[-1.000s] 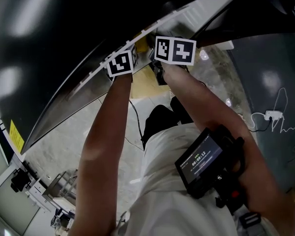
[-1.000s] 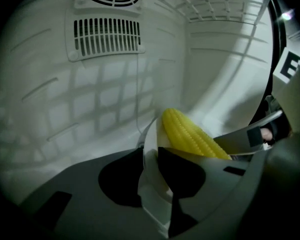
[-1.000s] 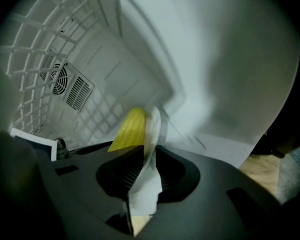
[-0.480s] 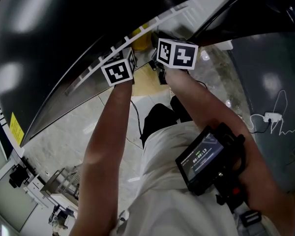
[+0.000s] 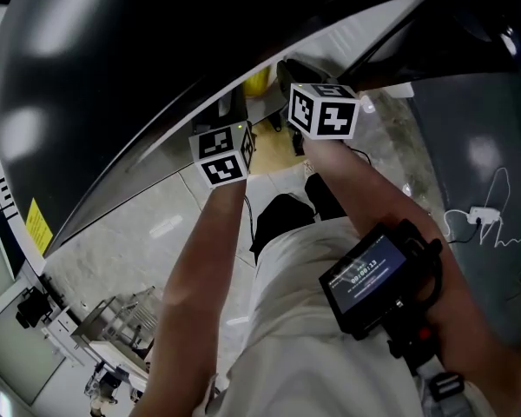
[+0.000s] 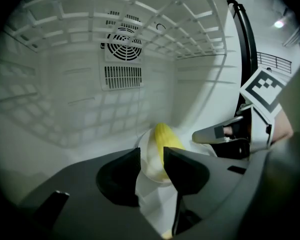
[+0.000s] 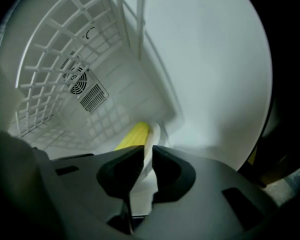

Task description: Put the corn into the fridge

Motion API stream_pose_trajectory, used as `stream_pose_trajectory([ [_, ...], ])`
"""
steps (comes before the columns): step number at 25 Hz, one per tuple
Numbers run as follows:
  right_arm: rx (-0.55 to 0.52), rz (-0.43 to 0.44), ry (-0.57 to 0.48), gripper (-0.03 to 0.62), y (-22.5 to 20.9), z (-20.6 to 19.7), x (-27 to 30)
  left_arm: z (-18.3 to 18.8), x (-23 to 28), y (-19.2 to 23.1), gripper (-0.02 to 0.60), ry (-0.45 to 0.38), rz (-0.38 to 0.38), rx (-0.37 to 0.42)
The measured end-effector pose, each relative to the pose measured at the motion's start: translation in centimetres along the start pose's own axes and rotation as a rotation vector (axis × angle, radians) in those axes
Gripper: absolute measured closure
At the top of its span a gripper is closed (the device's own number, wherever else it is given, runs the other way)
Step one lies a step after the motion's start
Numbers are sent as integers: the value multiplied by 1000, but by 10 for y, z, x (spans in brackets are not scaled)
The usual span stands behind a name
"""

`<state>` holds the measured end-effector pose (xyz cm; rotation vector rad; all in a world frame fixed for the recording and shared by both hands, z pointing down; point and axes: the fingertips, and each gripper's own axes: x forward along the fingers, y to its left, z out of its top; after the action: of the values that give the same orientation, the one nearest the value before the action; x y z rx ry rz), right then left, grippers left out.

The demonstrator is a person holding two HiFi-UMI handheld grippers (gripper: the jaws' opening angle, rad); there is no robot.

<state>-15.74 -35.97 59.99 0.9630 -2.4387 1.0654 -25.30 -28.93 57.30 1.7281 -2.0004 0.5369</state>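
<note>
- On my left gripper (image 6: 151,159) feed the fingers are apart and opening. The near rim of the plate (image 6: 146,156) sits in the gap, but I see neither pad pressing on it.
- The corn (image 6: 166,139) lies on that white plate, inside the fridge (image 6: 65,109). From this side its yellow end points away from me toward the back wall.
- On my right gripper (image 7: 147,156) feed the fingers are close together, with only a thin slot between them. The plate's white rim fills that slot, so I read this gripper as clamped on the plate.
- From the right side the corn shows as a yellow bar just past the left finger, running up and away along the plate.
- The plate sits low in the compartment, close to the fridge's right wall. I can't tell whether it rests on the floor of the compartment or is carried by the right gripper.
- A white wire shelf (image 6: 140,4) spans the compartment above the plate. A round fan grille (image 6: 123,43) with a slotted vent under it is on the back wall.
- In the left gripper view, the right gripper shows at the right edge, its marker cube (image 6: 264,86) above a finger that reaches in toward the plate.
- The head view shows both forearms stretched toward the fridge opening, cubes side by side and near each other. A small lit screen (image 5: 373,276) is at the person's chest.
</note>
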Motion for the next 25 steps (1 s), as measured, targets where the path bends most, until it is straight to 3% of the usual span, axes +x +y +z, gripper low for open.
stream_pose_trajectory([
  [3, -21, 2, -4, 586, -1, 2, 0, -9, -8, 0, 437, 8, -5, -19],
  [5, -30, 9, -5, 586, -2, 3, -1, -12, -13, -1, 440, 7, -5, -20],
  [8, -39, 33, -3, 586, 1, 3, -4, -12, -21, 1, 507, -7, 7, -27],
  [15, -84, 74, 11, 586, 1, -11, -3, -19, -26, 1, 570, -40, 3, -54],
  [25, -152, 188, -13, 587, 52, -6, -58, -17, -86, -7, 572, -74, -49, -104],
])
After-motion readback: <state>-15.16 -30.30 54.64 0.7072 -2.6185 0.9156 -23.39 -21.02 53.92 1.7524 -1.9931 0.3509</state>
